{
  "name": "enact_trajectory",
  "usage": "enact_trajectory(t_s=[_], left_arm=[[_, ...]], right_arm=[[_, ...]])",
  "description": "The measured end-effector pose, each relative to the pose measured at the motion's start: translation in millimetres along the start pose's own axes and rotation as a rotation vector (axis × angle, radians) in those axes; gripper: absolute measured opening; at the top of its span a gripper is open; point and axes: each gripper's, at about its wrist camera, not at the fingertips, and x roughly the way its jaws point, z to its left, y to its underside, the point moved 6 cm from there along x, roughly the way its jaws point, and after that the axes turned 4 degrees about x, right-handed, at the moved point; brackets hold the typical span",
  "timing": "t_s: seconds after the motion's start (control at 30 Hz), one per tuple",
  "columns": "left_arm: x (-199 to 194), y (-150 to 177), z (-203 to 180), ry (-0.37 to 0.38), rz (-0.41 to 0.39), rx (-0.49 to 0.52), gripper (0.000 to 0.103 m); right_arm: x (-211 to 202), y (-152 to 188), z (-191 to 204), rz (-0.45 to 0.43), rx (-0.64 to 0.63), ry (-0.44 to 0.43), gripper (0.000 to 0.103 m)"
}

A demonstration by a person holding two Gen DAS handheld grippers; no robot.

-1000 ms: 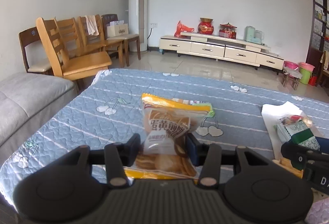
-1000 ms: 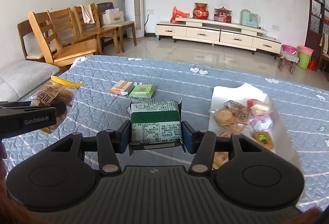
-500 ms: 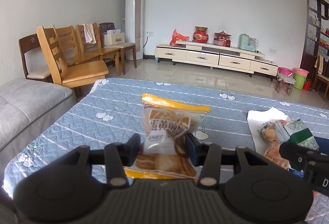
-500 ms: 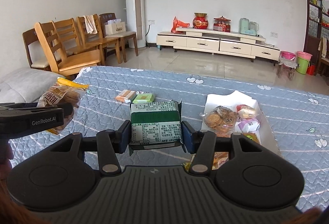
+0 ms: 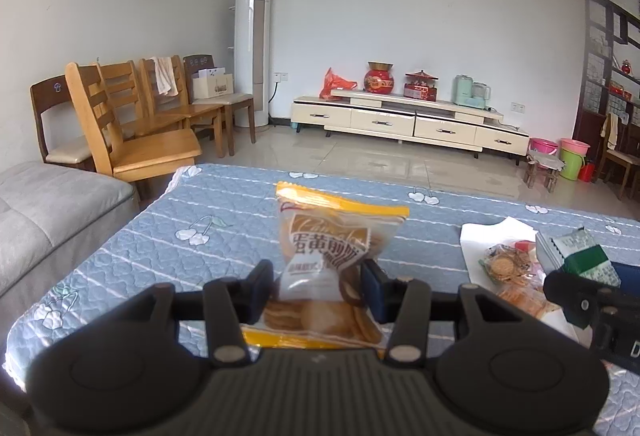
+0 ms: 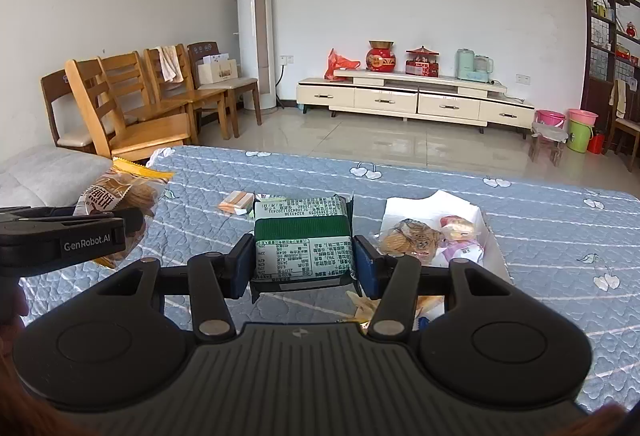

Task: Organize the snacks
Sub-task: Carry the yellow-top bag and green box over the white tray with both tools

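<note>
- Holding the biscuit bag [image 5: 336,264] upright, the left gripper [image 5: 318,288] clamps its clear lower half between both pads; the bag hangs in the air above the blue quilted cover [image 5: 224,232], off to the left of the white tray [image 5: 480,236].
- The bag is a yellow-edged crinkly pouch with round golden biscuits showing through the window at its bottom; it looks light and easily crushed, so a gentle squeeze seems right.
- The right gripper [image 6: 304,262] grips the green packet [image 6: 303,236] by its two short sides, printed label facing the camera, lifted over the cover just left of the white tray.
- The green packet is a firm, blocky, foil-wrapped brick, green band across the middle, and sits square between the pads.
- Several wrapped snacks already lie in the white tray: a clear pack of round cookies [image 6: 408,236] and smaller red and purple pieces beside it.
- Still left outside the tray is a small orange packet [image 6: 236,202] lying on the cover beyond the green packet, farther left of the tray; whether more lies behind it is hidden.
- Judged from this, the sorting is partway: two items are in hand and not yet set down, at least one waits.
</note>
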Motion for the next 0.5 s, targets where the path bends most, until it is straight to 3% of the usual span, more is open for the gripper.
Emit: enact_trajectory(t_s=[0.5], left_arm=[[-6.1, 1.5, -24.9, 0.051, -0.005, 0.033, 0.047]], right_arm=[[-14.1, 4.0, -13.0, -0.018, 0.018, 0.032, 0.065]])
